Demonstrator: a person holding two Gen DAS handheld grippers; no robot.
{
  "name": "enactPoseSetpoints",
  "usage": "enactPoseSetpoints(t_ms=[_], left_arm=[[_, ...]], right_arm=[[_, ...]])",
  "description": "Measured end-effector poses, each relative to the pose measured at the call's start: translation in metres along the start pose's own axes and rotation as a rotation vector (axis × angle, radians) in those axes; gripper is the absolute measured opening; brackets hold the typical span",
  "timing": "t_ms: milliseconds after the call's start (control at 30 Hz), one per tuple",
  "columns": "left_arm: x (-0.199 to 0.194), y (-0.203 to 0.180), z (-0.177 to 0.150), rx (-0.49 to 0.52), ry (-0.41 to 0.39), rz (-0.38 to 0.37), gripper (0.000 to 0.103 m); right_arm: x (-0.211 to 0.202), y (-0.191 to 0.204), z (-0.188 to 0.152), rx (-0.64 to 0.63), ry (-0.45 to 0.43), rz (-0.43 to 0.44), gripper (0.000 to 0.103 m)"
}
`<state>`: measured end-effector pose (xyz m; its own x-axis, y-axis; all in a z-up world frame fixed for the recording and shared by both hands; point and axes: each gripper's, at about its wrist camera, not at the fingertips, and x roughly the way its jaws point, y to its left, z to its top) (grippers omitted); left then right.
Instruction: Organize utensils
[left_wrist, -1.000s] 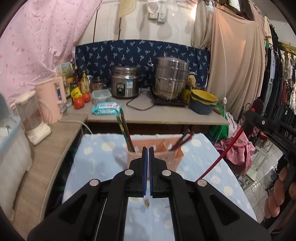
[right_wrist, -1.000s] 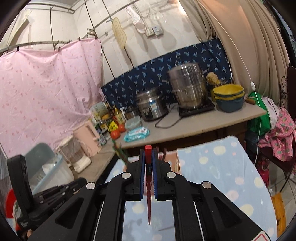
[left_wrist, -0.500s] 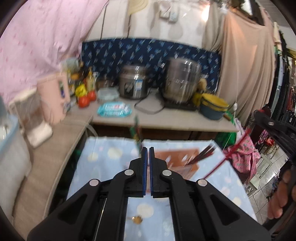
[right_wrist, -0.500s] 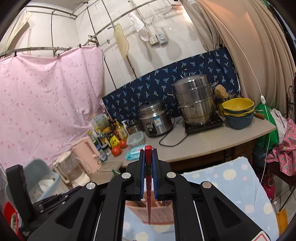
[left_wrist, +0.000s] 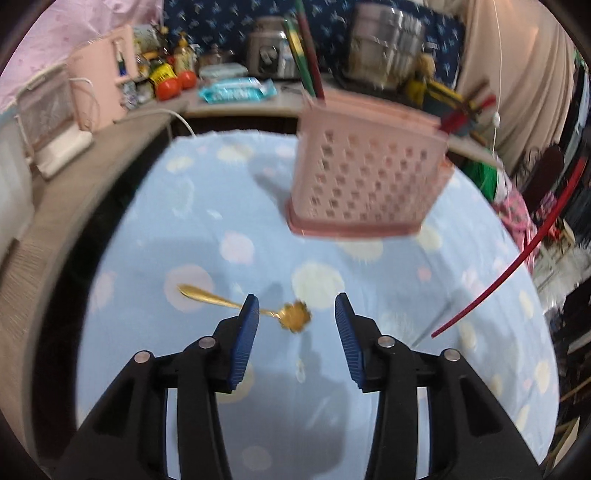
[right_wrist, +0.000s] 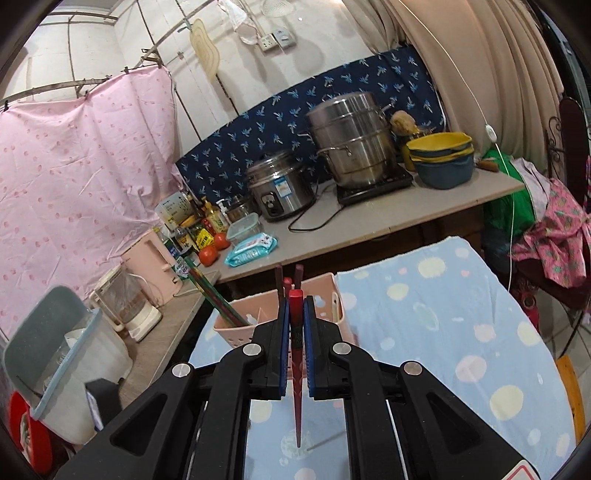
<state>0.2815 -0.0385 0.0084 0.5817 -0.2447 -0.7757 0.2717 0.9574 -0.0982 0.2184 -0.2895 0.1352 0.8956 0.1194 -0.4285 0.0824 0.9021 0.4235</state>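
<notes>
A small gold spoon (left_wrist: 240, 305) lies on the blue dotted cloth (left_wrist: 207, 221). My left gripper (left_wrist: 297, 314) is open just above it, the spoon's flower-shaped bowl between the fingers. A pink perforated utensil basket (left_wrist: 364, 181) stands beyond, holding green and red chopsticks (left_wrist: 303, 48) on its left side and more on the right. My right gripper (right_wrist: 295, 314) is shut on a red chopstick (right_wrist: 296, 369), held point down above the cloth near the basket (right_wrist: 236, 328). That chopstick also shows in the left wrist view (left_wrist: 524, 254).
A counter behind holds a rice cooker (right_wrist: 279, 188), a steel steamer pot (right_wrist: 351, 140), stacked bowls (right_wrist: 441, 158), tomatoes (right_wrist: 208, 254), a wipes pack (right_wrist: 251, 251) and a pink kettle (right_wrist: 147, 258). A clear bin (right_wrist: 62, 365) stands left. Clothes hang right.
My left gripper has opened and dropped down to the gold spoon on the cloth. My right gripper still holds the red chopstick and has tilted slightly towards the basket.
</notes>
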Motion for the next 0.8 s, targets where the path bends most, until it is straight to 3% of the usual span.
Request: enactPoseSetpoints(t_ms=[367,533,800], left_arm=[[0.051,-0.015,-0.011,0.094,0.061,0.047,0.04],[0.06,-0.009,-0.016,0.067,0.083,0.038,0.015],[0.044,-0.002,-0.017,0.028,0.07,-0.014,0.004]], right_arm=[[0.014,-0.004,-0.01,0.011,0.037,-0.001,0.007],[0.019,-0.003,-0.011,0.012,0.047,0.002,0.007],[0.019,-0.002,-0.013,0.011,0.055,0.006,0.007]])
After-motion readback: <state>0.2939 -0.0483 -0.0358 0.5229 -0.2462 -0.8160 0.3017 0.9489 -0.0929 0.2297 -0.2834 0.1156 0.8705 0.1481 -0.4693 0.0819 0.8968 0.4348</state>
